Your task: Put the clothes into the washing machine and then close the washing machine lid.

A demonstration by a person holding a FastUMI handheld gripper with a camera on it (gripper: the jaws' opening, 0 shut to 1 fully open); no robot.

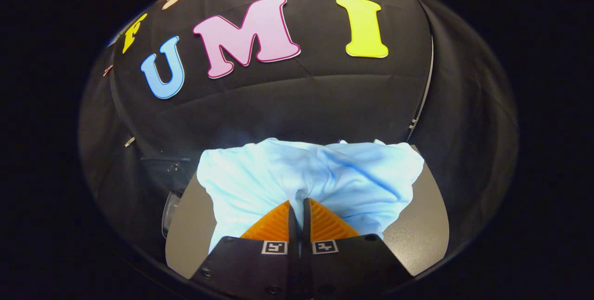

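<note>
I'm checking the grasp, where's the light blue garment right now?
In the gripper view, the light blue garment is pinched between the closed jaws of the gripper, spreading ahead over a grey surface.

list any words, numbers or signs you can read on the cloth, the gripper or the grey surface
cloth: none, plain light blue, pinched between the shut fingers
gripper: no words; two square black-and-white code marks, patterns, not text
grey surface: none
</note>
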